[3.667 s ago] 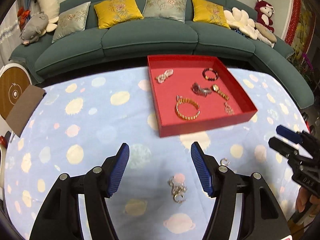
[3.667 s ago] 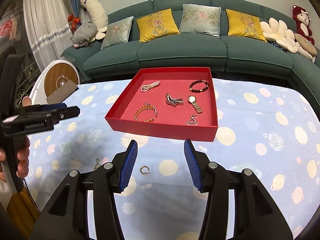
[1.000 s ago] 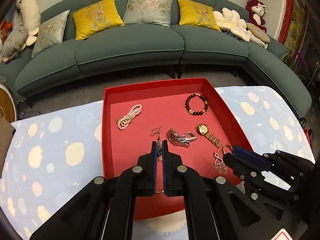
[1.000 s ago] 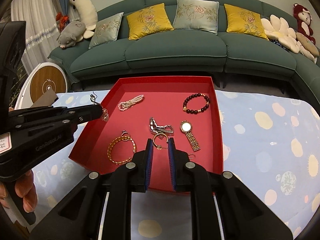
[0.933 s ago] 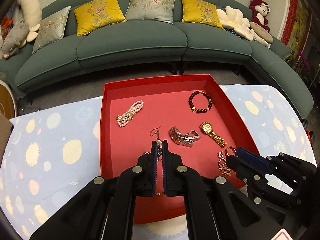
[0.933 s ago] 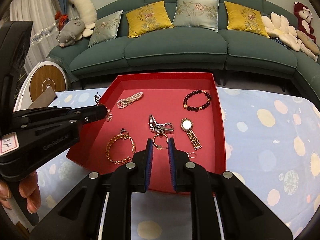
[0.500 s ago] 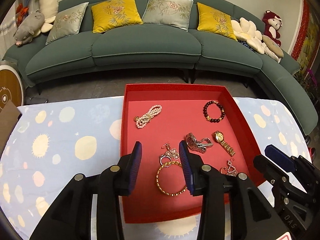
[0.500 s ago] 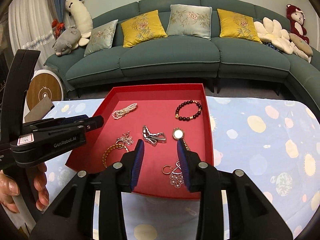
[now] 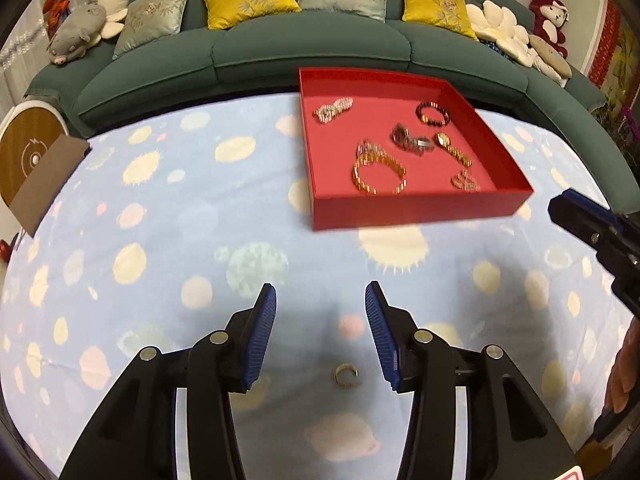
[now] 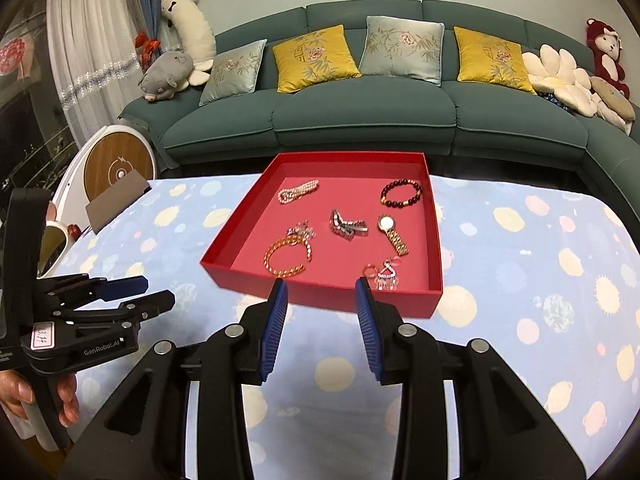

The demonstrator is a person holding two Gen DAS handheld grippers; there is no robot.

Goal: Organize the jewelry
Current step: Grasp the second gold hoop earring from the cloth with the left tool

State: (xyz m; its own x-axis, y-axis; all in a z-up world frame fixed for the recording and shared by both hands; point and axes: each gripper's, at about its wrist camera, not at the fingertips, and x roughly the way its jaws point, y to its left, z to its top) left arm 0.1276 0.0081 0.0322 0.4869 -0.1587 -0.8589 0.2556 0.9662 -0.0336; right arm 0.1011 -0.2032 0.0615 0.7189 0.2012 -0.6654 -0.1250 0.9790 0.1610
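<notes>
Both claws stand part open with nothing between their pads: the left gripper [image 9: 320, 330] has just been opening further, and the right gripper [image 10: 321, 322] has just been opening as well. Under and around both spreads the pale blue tablecloth [image 9: 160, 220] dotted with planets. Ahead of the left gripper and off to its right sits the red tray [image 9: 420, 204]; for the right gripper the same tray [image 10: 320, 292] lies straight ahead, its near wall just past the fingertips. Inside, from the right gripper's view: a gold bangle [image 10: 284, 260] ahead-left with a silver earring [image 10: 302, 232] touching its far side, a silver watch [image 10: 347, 227] straight ahead, a gold watch [image 10: 393, 234] ahead-right, a dark bead bracelet [image 10: 401, 194] and a pearl bracelet [image 10: 298, 191] at the far end, and a small gold ring beside a pink earring [image 10: 384, 272] just beyond the right fingertip. On the cloth, between the left gripper's fingers and near their base, lies a gold ear cuff [image 9: 345, 375].
</notes>
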